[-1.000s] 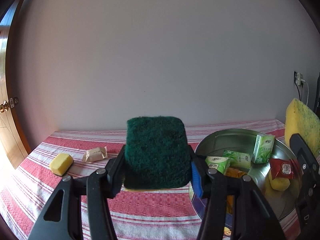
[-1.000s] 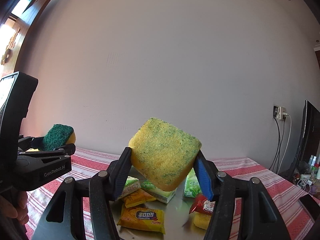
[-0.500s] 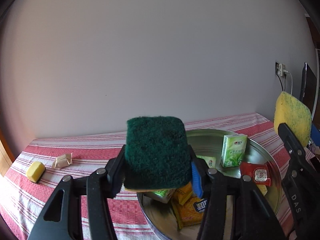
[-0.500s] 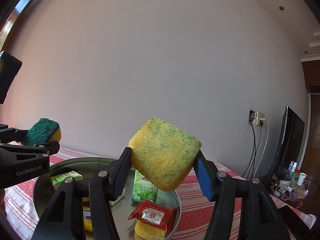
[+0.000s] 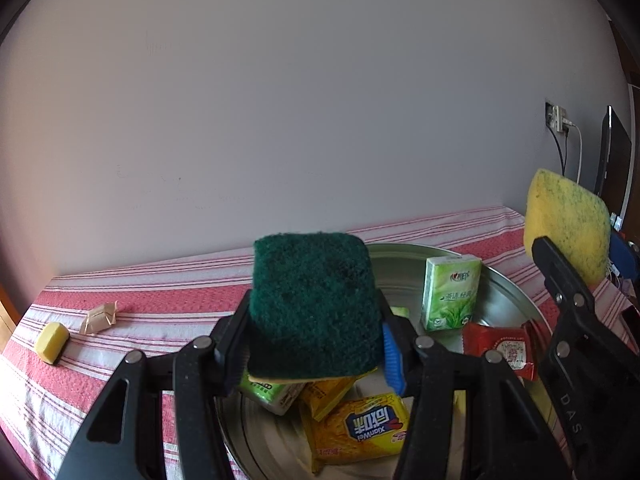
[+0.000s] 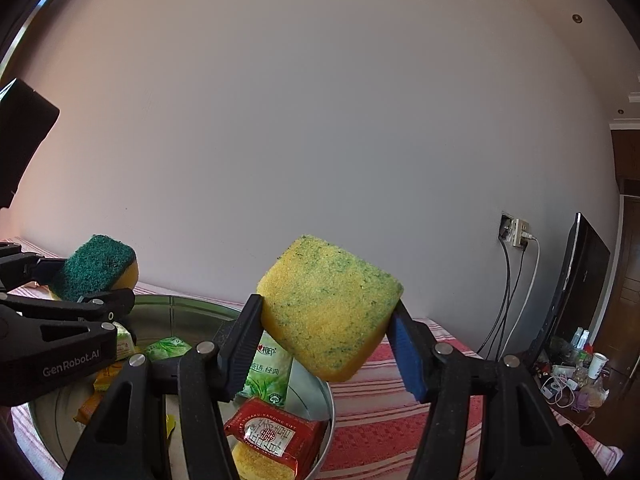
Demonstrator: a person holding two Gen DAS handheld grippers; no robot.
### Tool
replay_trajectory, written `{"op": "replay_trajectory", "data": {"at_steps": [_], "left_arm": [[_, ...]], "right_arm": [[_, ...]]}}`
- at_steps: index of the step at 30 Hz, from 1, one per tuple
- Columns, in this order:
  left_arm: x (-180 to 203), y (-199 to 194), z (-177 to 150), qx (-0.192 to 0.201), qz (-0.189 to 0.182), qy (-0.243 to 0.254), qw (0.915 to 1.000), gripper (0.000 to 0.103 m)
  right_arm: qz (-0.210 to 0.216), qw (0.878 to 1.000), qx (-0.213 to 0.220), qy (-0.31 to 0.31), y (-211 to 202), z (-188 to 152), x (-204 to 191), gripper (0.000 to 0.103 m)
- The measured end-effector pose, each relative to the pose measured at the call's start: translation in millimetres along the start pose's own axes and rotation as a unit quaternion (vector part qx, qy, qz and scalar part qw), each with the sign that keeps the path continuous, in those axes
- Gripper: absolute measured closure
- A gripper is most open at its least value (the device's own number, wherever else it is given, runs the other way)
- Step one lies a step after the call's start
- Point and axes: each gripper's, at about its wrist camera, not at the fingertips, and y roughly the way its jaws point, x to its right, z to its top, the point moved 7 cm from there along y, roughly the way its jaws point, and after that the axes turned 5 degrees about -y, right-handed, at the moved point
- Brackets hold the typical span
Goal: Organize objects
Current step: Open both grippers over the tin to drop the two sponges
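My left gripper point(image 5: 316, 340) is shut on a sponge with its dark green scouring side point(image 5: 314, 300) facing me, held above the near left part of a round metal basin point(image 5: 516, 292). The same green-topped sponge point(image 6: 94, 266) and left gripper point(image 6: 100, 300) show at the left of the right wrist view. My right gripper point(image 6: 326, 344) is shut on a yellow sponge flecked with green point(image 6: 330, 308), tilted, held above the basin's right rim point(image 6: 326, 432). That yellow sponge point(image 5: 568, 224) also appears at the right edge of the left wrist view.
In the basin lie a green tissue pack point(image 5: 450, 294), red sachets point(image 5: 502, 346), yellow snack packs point(image 5: 360, 428) and another green pack point(image 5: 268, 394). On the red striped cloth point(image 5: 160, 308) at the left lie a small yellow block point(image 5: 51, 342) and a beige wrapped sweet point(image 5: 98, 318). Cables hang from a wall socket point(image 6: 518, 232).
Both grippers have swung to the right with their sponges still held. The basin now sits under the left gripper, and the small yellow block and wrapped sweet have slid toward the left edge.
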Motion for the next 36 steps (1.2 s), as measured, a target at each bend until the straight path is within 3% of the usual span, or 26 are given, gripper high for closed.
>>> {"op": "replay_trajectory", "data": {"at_steps": [13,22,27,30,34,36], "left_arm": [[-2,22,-11,-0.039,0.022,0.0,0.999,0.049],[-7,28,-14,-0.059,0.031,-0.004,0.9978,0.049],[-9,30,-14,-0.067,0.038,-0.001,0.9971,0.047],[-11,28,-12,-0.068,0.041,-0.01,0.9968,0.028],[-20,18,-7,-0.048,0.053,-0.02,0.9972,0.002],[-22,10,-2,-0.035,0.044,-0.031,0.9979,0.001]], "right_arm": [[0.066,0.996,-0.053,-0.016,31,-16,-18,0.04],[0.084,0.994,-0.067,-0.026,35,-18,-33,0.04],[0.111,0.991,-0.074,-0.019,37,-17,-40,0.035],[0.114,0.991,-0.07,-0.018,36,-15,-43,0.023],[0.103,0.993,-0.054,0.005,30,-12,-36,0.017],[0.1,0.994,-0.045,0.019,36,-13,-20,0.013]]}}
